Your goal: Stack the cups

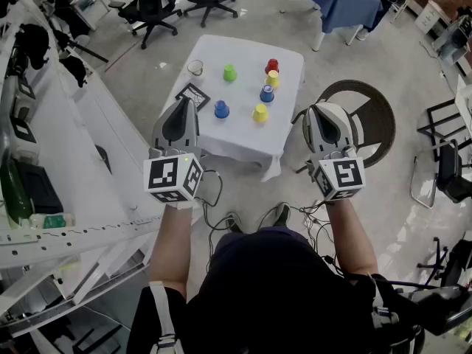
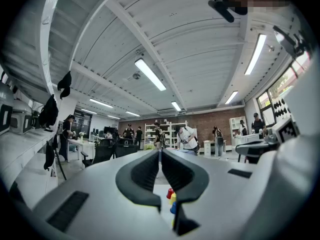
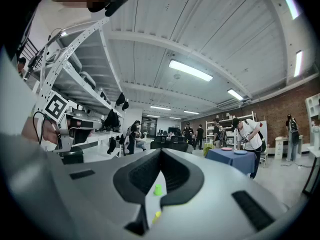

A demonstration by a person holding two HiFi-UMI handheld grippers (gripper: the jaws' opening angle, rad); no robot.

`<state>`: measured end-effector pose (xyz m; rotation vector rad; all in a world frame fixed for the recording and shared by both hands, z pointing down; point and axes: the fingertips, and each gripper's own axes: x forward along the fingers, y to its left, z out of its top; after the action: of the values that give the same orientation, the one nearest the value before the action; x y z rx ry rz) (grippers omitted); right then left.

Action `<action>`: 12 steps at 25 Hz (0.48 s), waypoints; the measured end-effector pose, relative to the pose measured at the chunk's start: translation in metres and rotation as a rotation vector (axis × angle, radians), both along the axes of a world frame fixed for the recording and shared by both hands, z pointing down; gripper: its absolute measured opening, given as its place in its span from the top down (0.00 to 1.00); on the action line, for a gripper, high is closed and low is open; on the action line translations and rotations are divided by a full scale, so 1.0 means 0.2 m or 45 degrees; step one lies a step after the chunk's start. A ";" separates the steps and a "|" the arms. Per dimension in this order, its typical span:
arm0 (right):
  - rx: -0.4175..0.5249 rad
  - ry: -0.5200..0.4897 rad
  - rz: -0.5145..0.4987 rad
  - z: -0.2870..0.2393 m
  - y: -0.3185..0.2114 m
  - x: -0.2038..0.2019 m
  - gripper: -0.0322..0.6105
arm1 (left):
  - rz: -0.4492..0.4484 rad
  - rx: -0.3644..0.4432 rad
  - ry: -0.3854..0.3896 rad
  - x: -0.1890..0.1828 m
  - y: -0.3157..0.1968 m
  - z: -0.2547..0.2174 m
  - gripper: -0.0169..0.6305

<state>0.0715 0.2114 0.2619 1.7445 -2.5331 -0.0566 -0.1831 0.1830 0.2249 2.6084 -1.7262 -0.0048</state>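
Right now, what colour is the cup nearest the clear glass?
Green cup; head view shows it best.

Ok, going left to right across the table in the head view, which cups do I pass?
Clear cup → left blue cup → green cup → near yellow cup → red cup.

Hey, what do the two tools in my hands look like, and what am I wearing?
The left tool and right tool match: rounded pale grey shells with a dark inset on top. Each ends in a white cube printed with black square markers. Thin dark cables trail below. You wear a dark top.
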 end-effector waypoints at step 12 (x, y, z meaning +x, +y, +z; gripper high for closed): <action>0.017 -0.056 -0.062 0.01 -0.09 0.21 0.95 | -0.101 -0.029 -0.006 0.15 0.00 0.04 0.94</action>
<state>0.1130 0.1940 0.2629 1.7070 -2.6122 -0.0377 -0.1526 0.1835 0.2331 2.5249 -1.8187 0.0199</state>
